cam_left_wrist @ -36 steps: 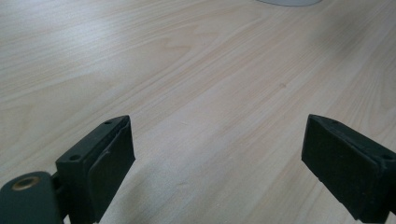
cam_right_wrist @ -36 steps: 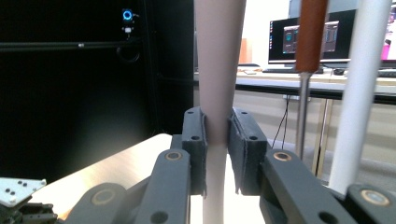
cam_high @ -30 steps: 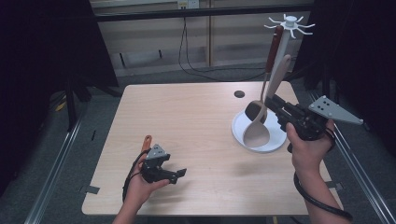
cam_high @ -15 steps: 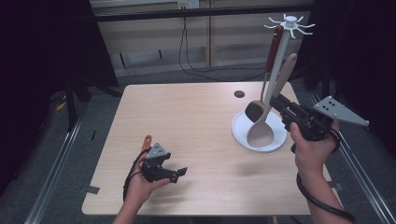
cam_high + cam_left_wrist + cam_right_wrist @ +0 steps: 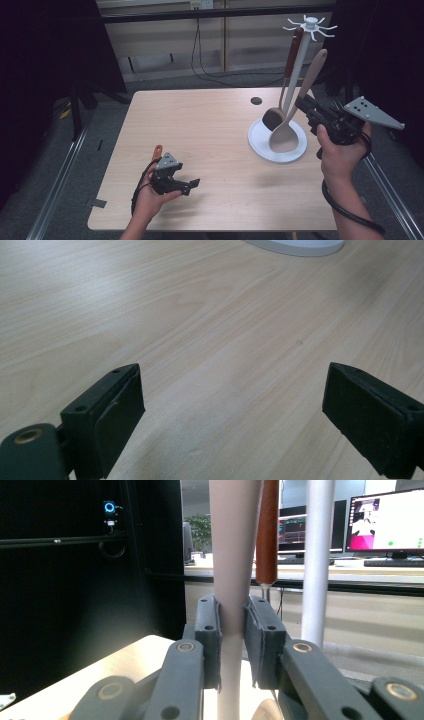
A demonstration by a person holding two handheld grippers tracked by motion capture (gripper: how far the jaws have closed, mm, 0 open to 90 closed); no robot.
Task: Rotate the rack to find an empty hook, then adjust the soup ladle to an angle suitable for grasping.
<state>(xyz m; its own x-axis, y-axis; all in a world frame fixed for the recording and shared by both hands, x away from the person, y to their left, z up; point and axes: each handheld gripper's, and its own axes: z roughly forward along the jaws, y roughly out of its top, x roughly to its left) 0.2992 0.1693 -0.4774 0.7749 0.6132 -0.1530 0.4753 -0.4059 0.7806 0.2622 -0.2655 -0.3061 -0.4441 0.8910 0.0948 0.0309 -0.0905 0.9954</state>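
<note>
we have the right claw (image 5: 306, 106) clamped on the pale wooden spoon's (image 5: 290, 131) handle, bowl over the white round rack base (image 5: 260, 145) at three o'clock, hanging still undone; left claw (image 5: 186, 184) open, idle.

Both grippers are showing black bodies: the left gripper (image 5: 192, 184) is wearing a small grey plate and an orange tab behind it, the right gripper (image 5: 303, 105) a larger grey drilled plate, with a black cable trailing behind.

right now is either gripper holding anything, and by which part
The right gripper is shut on the pale wooden spoon, clamping its handle partway up, above the bowl. The left gripper is open and holds nothing.
</note>
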